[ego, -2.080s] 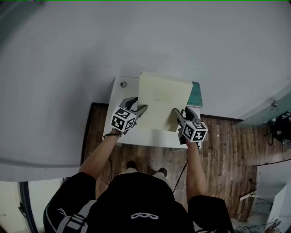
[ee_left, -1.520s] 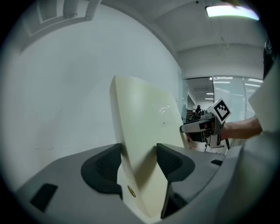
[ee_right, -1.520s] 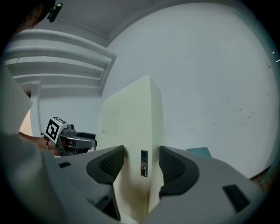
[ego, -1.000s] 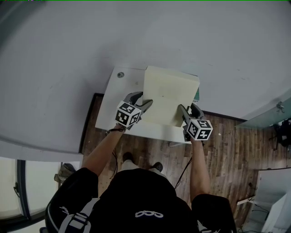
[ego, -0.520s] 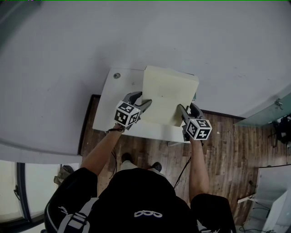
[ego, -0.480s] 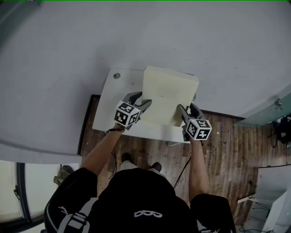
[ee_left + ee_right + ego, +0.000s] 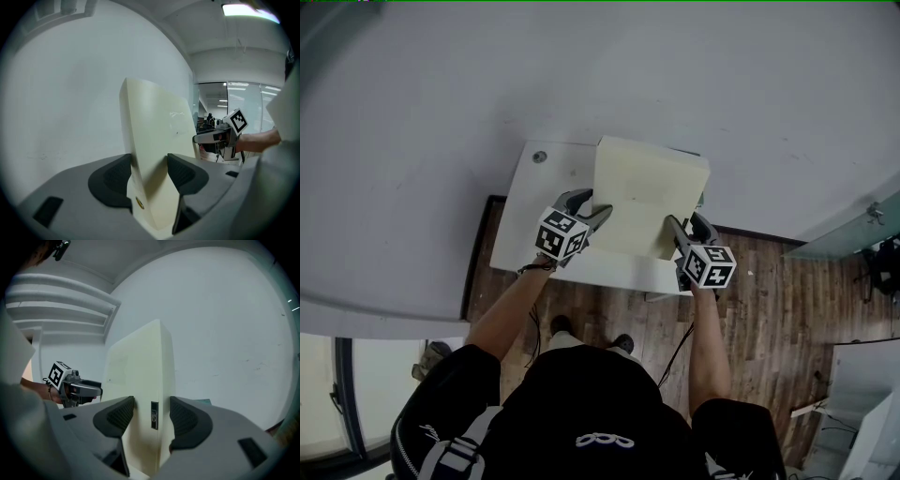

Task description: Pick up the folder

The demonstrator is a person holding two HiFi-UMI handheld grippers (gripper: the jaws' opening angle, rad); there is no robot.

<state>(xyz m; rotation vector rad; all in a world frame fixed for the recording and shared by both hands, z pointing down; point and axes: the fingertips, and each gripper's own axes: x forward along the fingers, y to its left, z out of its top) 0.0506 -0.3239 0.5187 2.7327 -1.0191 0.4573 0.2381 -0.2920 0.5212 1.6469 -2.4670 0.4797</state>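
Lifting the folder (image 7: 645,192) with a pinch on each side edge

Left tongs (image 7: 587,210) are clamped on its left edge, and the right tongs (image 7: 678,231) are clamped on its right edge. The cream folder hangs between them over the white tabletop (image 7: 530,211); whether its lower edge touches the tabletop I cannot tell. My judgement is that both should rise at one pace with equal squeeze, so the broad panel neither twists nor slides out. Both forearms reach forward, the tongs angled slightly inward toward each other at about the same height.
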